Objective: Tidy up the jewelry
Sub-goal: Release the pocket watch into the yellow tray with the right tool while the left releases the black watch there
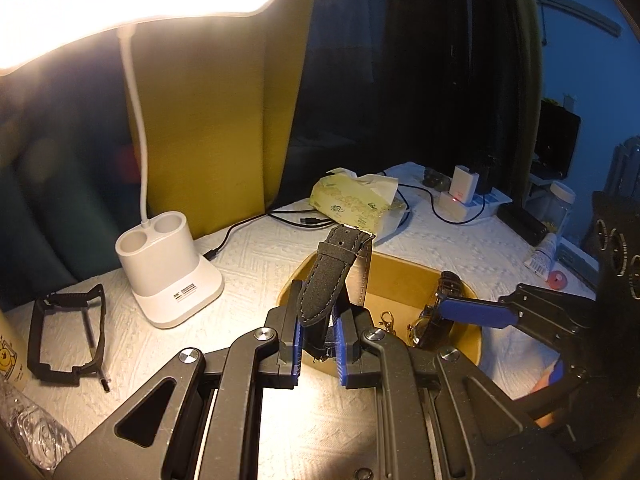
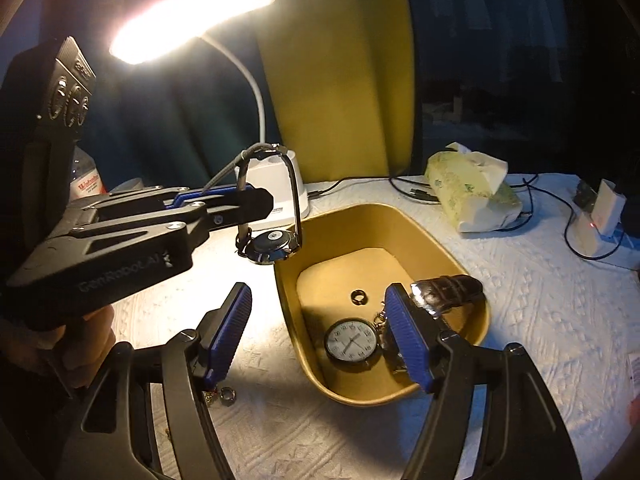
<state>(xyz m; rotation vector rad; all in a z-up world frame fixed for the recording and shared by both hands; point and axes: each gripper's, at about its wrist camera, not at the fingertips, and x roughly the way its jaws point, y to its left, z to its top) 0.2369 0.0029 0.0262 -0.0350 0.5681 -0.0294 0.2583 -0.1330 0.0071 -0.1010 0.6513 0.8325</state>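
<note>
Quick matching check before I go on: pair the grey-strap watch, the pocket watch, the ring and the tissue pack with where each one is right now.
Things:
1. grey-strap watch
2. pocket watch
3. ring
4. tissue pack

Places:
A. on the tablecloth behind the tray
B. face up on the tray floor, near end
C. clamped by its strap in the left gripper
D. on the tray floor, middle

Pairs: 1-C, 2-B, 3-D, 4-A

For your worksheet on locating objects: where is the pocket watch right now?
In the right wrist view, the pocket watch lies face-up on the floor of the gold tray, just left of the right hand-held gripper's right finger, near a small ring.
</note>
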